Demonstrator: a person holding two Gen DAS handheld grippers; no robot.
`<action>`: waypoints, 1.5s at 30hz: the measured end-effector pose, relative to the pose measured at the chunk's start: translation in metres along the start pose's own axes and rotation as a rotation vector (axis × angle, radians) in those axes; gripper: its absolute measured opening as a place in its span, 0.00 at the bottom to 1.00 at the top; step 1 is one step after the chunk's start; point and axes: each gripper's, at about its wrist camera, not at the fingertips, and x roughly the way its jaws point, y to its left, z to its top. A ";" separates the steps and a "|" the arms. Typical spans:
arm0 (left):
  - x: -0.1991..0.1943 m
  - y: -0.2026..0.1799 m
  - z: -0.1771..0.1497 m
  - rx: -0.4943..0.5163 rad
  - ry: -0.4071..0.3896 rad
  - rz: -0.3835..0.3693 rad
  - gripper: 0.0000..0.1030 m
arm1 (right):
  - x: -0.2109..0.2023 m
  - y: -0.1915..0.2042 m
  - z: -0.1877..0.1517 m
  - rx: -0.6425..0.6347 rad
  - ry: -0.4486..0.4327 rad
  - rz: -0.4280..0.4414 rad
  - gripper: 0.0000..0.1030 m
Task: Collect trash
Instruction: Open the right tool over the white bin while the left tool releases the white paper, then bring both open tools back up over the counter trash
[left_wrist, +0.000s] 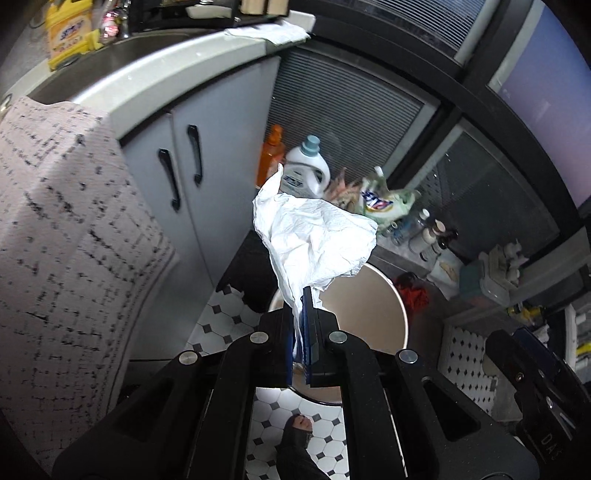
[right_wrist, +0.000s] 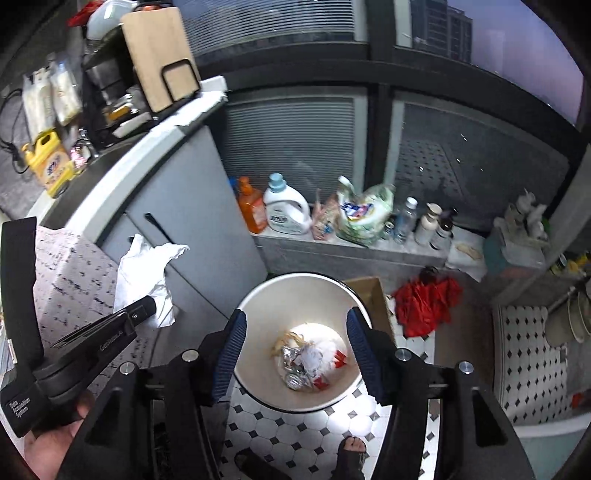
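Closest to us, our left gripper (left_wrist: 304, 325) has its blue pads clamped tight on the lower end of a crumpled white paper (left_wrist: 314, 236), which stands up and fans out above the fingers. Our right gripper (right_wrist: 293, 354) is empty, its fingers well apart, framing the open mouth of the waste bin (right_wrist: 255, 295) on the tiled floor (right_wrist: 295, 435). We judge the step in hand to be dropping the paper into that bin, where foil scraps and wrappers (right_wrist: 306, 363) already lie at the bottom. From the right wrist view the paper still hangs off to the left of the bin, in front of the grey cabinet (right_wrist: 177, 206), not over the opening. To do this well, we should carry the left gripper across until the paper sits above the middle of the rim, lower it a little, and only then part the fingers, since a light sheet may drift. Farther back, the detergent bottles (right_wrist: 286, 206) on the window ledge stay clear of our path.
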 end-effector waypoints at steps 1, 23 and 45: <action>0.004 -0.005 0.000 0.006 0.008 -0.010 0.05 | 0.001 -0.004 -0.001 0.005 0.003 -0.006 0.55; 0.036 -0.060 -0.013 0.080 0.085 -0.125 0.58 | -0.004 -0.060 -0.012 0.103 0.015 -0.088 0.56; -0.100 0.075 0.022 -0.138 -0.202 0.128 0.91 | -0.047 0.066 0.032 -0.091 -0.104 0.149 0.80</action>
